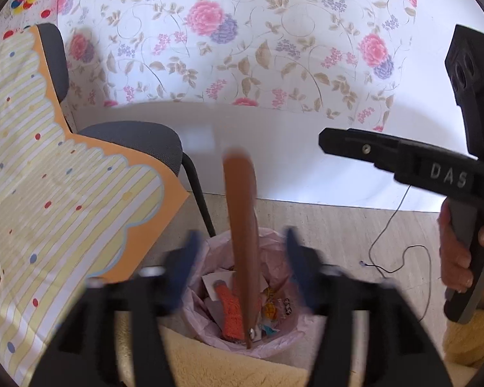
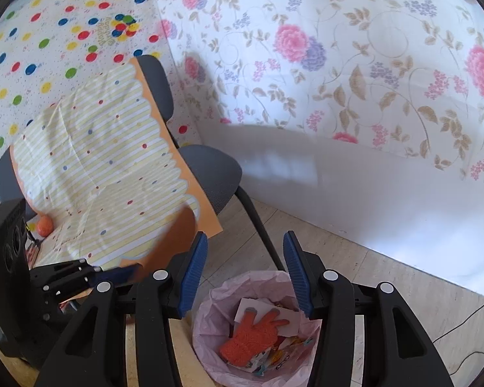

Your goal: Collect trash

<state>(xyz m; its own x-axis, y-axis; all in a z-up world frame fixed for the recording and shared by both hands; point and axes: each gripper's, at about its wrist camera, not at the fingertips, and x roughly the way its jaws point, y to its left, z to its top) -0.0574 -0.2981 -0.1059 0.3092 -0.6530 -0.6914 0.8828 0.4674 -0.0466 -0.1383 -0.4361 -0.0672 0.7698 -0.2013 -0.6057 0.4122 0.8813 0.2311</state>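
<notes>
Taking the pink-lined trash bin [image 1: 242,332] on the floor as the landmark: up and to its left stands a grey chair [image 1: 138,142], draped with a yellow-striped, dotted cloth with an orange border [image 1: 48,193]. In the right wrist view a small orange ball [image 2: 44,225] lies on that cloth, well to the left of the bin.

The left gripper [image 1: 240,258] hangs right above the bin, its blue-padded jaws standing wide apart. Between them, touching neither pad, a long brown flat piece [image 1: 242,225] is seen blurred and upright, its lower end down among the bin's contents. Inside the bin lie an orange knitted glove [image 2: 253,335], white paper [image 2: 258,309] and small colourful scraps [image 2: 274,359].

The right gripper [image 2: 245,271] sits above the bin's near side; its jaws are spread at a middling width with nothing between them. In the left wrist view it shows to the right of the bin, gripped by a person's hand [image 1: 458,251].

To the right of the bin a thin dark cable [image 1: 400,258] trails over the pale floor [image 1: 338,225]. Behind everything a floral sheet [image 1: 242,32] covers the wall
</notes>
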